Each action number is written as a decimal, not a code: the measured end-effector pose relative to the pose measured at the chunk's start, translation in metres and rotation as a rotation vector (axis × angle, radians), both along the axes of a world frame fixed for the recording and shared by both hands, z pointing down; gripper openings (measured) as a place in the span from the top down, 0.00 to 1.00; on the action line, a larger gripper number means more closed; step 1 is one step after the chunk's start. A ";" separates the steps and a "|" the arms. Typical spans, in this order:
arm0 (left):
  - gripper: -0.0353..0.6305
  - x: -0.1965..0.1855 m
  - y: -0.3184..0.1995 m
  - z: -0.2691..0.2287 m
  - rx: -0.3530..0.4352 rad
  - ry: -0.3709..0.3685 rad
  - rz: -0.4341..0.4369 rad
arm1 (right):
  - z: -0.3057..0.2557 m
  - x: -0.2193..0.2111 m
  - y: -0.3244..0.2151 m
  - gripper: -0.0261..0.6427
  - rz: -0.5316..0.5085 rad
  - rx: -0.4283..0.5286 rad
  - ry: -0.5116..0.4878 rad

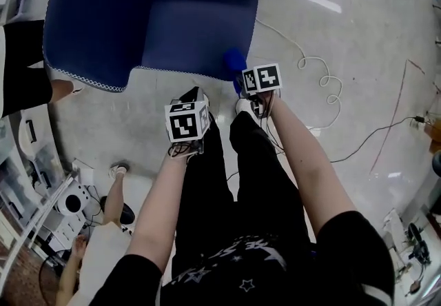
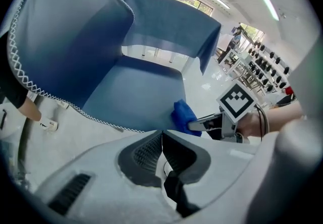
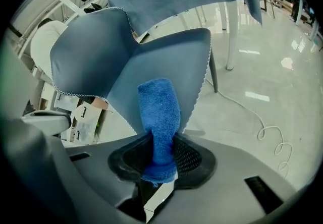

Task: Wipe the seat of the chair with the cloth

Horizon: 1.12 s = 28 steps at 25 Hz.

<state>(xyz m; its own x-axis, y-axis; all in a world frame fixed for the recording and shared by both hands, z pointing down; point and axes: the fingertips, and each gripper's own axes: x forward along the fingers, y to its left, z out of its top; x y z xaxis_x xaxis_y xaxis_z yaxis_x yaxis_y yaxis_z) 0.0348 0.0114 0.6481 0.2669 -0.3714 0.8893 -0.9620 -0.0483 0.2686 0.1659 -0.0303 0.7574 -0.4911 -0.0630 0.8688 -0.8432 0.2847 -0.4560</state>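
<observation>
Gripping the blue cloth (image 3: 159, 112) by its lower end, the right tongs (image 3: 160, 151) hold it upright at the near edge of the chair seat (image 1: 196, 22), close to that edge's right corner; whether the cloth touches the upholstery cannot be told. The left tongs (image 2: 162, 140) are closed on nothing, just short of the same edge and near the right tongs. A white cable (image 1: 313, 63) lies looped on the floor (image 1: 372, 43) to the seat's right.

Pale glossy floor (image 1: 358, 36) down here. A blue fabric chair (image 1: 172, 22) stands on it, a curly white cable (image 1: 301, 61) snakes just beside it, and a thin dark wire (image 1: 375, 134) trails further right.
</observation>
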 end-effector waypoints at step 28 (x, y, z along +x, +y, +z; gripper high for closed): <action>0.92 0.004 0.012 -0.208 0.312 0.032 -0.211 | -0.301 0.005 -0.022 0.80 -0.275 0.428 -0.169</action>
<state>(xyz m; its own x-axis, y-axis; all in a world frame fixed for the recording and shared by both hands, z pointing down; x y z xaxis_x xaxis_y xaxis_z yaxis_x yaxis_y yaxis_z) 0.0387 0.0235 0.4400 0.1814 -0.6729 0.7171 -0.9509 0.0659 0.3024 0.1706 -0.0519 0.4560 -0.6700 -0.2436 0.7013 -0.6362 0.6752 -0.3733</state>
